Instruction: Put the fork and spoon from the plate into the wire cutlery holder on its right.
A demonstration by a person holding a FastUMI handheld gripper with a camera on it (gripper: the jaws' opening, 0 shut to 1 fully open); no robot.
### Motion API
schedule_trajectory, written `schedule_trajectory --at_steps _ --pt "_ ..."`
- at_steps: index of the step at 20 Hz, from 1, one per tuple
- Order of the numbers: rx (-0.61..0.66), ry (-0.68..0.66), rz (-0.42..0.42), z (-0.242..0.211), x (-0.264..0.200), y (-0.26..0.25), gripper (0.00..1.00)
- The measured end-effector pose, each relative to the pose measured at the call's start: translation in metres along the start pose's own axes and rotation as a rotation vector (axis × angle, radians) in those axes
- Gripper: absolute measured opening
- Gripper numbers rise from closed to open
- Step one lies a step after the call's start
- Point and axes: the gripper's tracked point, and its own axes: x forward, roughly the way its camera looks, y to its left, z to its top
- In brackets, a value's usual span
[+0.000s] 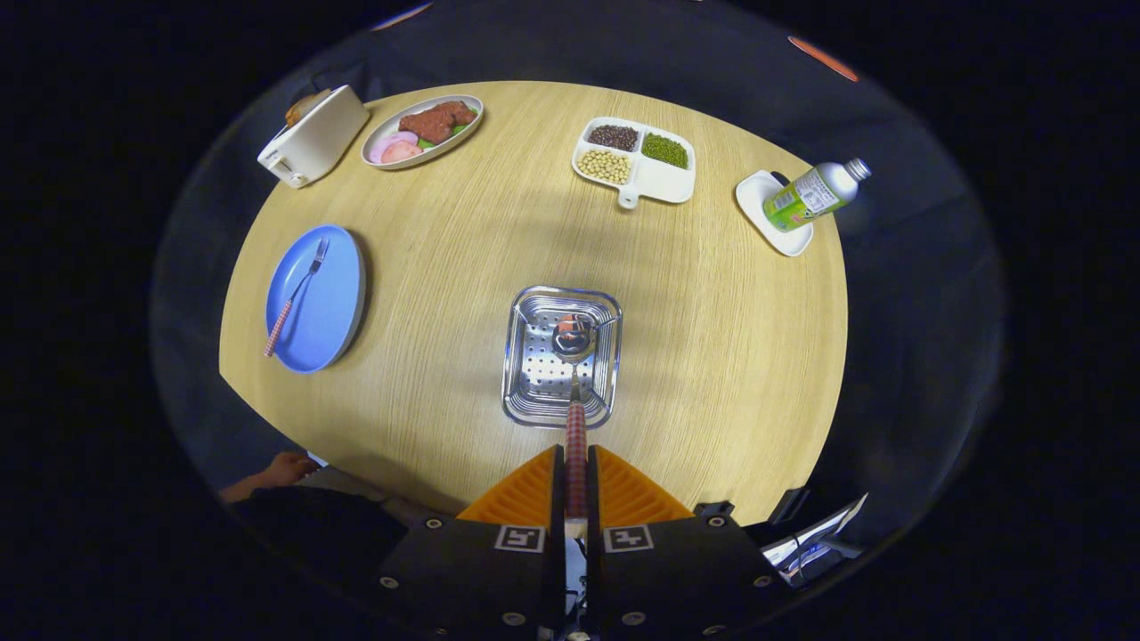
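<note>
Two fingers of gripper (pixel 576 472) clenched on spoon (pixel 574 356) | bowl inside holder (pixel 561 356) | fork (pixel 298 289) on plate (pixel 334 320) | no legible writing

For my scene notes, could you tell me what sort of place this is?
Probably a staged dining table: a wooden table with a blue plate, a food dish and toaster. The fingers grip a spoon over the cutlery holder.

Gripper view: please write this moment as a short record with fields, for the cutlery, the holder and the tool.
tool: tool, fingers closed on the spoon handle
spoon: spoon, held, bowl down inside the holder
holder: cutlery holder, just ahead of the fingers, on the table
fork: fork, lying on the blue plate, left of the holder
task state: spoon not yet released; fork untouched
</note>
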Motion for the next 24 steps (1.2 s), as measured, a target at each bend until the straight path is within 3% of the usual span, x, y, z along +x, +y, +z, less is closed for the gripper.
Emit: schedule_trajectory --at_steps 5,11,13,17,24 --pt "0.059 0.019 0.024 0.000 0.010 0.006 0.11" --pt "0.126 -0.104 0.030 0.017 -0.003 0.007 0.17" --pt "0.135 -0.138 0.026 0.020 -0.012 0.009 0.25" --pt "0.154 -0.192 0.102 0.032 -0.029 0.043 0.46" --pt "0.058 -0.277 0.217 0.056 -0.042 0.131 0.72"
